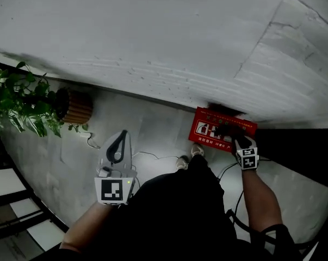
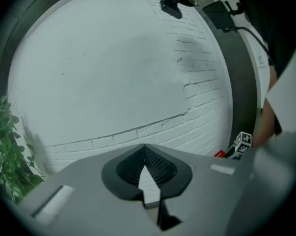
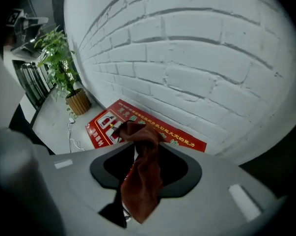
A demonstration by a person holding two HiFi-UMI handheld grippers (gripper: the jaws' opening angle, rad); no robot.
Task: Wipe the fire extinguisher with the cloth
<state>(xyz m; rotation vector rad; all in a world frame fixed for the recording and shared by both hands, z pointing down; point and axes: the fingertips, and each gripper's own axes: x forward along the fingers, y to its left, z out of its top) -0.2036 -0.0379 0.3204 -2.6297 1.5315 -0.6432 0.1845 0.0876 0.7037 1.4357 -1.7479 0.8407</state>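
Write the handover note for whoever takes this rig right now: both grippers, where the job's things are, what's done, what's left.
Left gripper: shut, empty, pointing at the white brick wall.
Right gripper: jaws apart, red-brown cloth draped between them, seemingly loose; aimed down at the red panel with extinguisher pictures at the wall's foot.
Fire extinguisher: in no view.
Done: cloth is at hand; no wiping can be seen.
Left: secure the cloth, find the extinguisher, probably near that panel, and wipe it.
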